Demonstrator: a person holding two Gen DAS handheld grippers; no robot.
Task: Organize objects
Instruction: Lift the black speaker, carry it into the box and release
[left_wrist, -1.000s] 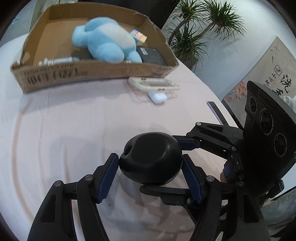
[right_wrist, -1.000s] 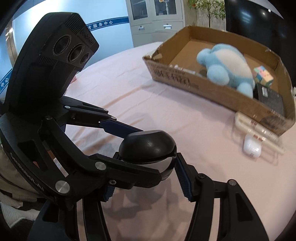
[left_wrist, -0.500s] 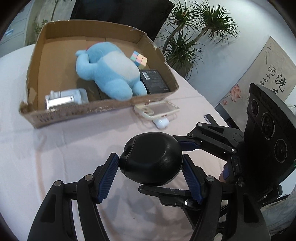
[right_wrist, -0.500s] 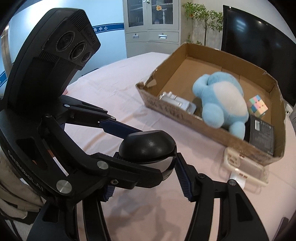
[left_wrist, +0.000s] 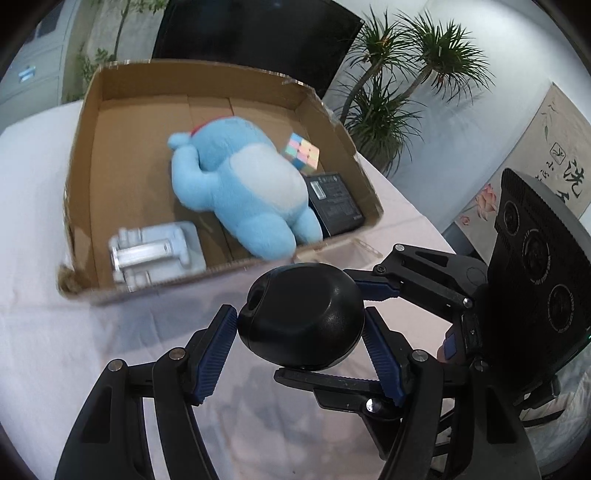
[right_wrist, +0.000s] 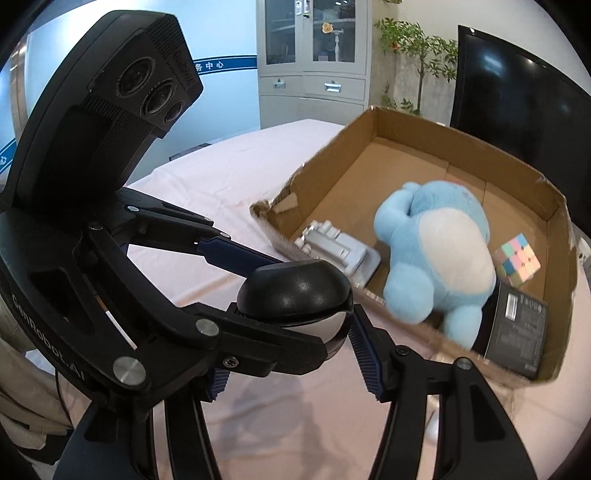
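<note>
Between your left gripper's (left_wrist: 301, 341) blue pads (left_wrist: 216, 350) sits the black rounded object (left_wrist: 301, 315), pinched from both sides. Your right gripper (left_wrist: 373, 291) reaches in from the right in this left wrist view, one pad touching the object's far side and a lower arm passing under it. Just beyond stands the cardboard box (left_wrist: 79, 155) on the pale pink surface (left_wrist: 40, 332). Inside it you see the blue plush toy (left_wrist: 243, 184) lying across the middle, a pastel cube (left_wrist: 301, 153) beside it near the right wall, a black flat box (left_wrist: 334, 203) in the near right corner, and a grey packaged item (left_wrist: 155, 253) in the near left corner. A potted palm (left_wrist: 399, 88) stands behind the surface.

From the right wrist view, your right gripper (right_wrist: 288, 350) closes on the same black object (right_wrist: 295, 291), which shows a shiny lower half. Your left gripper (right_wrist: 236, 258) comes in from the left, its pad against the object. The cardboard box (right_wrist: 517, 155) lies to the right, holding the plush toy (right_wrist: 439, 251), the cube (right_wrist: 517, 264), the black flat box (right_wrist: 517, 328) and the grey item (right_wrist: 338, 245). A grey cabinet (right_wrist: 314, 59) and a dark screen (right_wrist: 517, 96) stand behind.
</note>
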